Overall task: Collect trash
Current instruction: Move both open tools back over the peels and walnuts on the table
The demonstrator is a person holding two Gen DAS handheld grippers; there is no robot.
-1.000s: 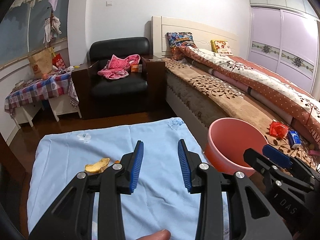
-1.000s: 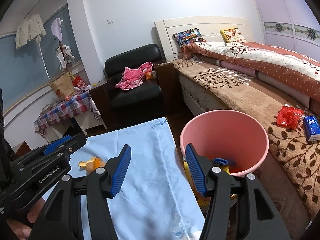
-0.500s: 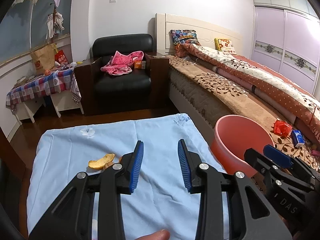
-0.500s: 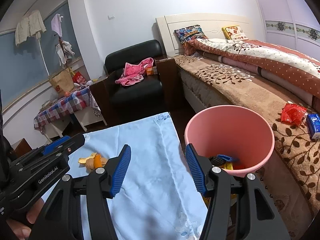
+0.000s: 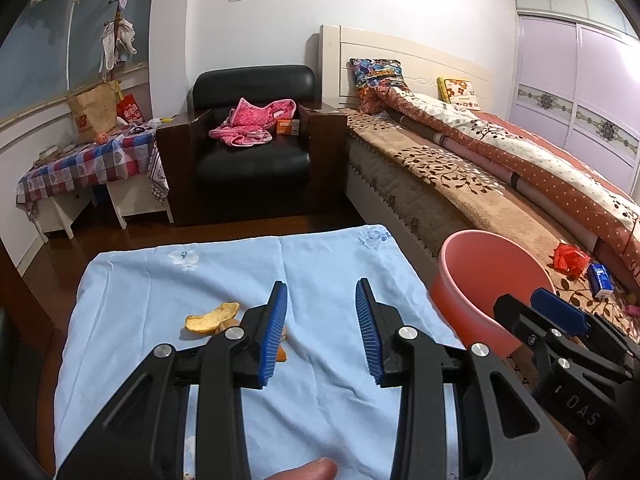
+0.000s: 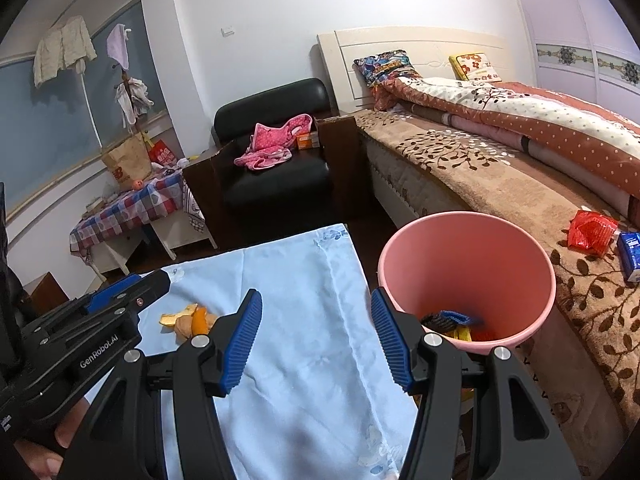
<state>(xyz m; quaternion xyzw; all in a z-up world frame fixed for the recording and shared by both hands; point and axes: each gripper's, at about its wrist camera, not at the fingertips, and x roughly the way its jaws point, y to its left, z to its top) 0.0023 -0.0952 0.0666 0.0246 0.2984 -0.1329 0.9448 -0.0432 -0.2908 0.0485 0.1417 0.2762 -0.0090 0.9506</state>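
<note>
Orange peels (image 5: 212, 317) lie on a table under a light blue cloth (image 5: 168, 288), left of my left gripper (image 5: 320, 332), which is open and empty just above the cloth. The peels also show in the right wrist view (image 6: 188, 320). My right gripper (image 6: 316, 340) is open and empty, hovering between the cloth (image 6: 304, 280) and a pink bin (image 6: 468, 248) that holds several wrappers. The bin also shows in the left wrist view (image 5: 472, 264). A red wrapper (image 6: 592, 232) and a blue packet (image 6: 630, 250) lie on the bed.
A bed with a brown blanket (image 5: 460, 184) runs along the right. A black armchair (image 5: 256, 136) with pink clothes stands at the back. A small table with a checked cloth (image 5: 92, 160) is at the back left. Dark wooden floor (image 5: 240, 228) lies beyond the table.
Both grippers have tilted down and drawn back a little, so the cloth, peels and bin sit lower and farther into view. Both stay open.
</note>
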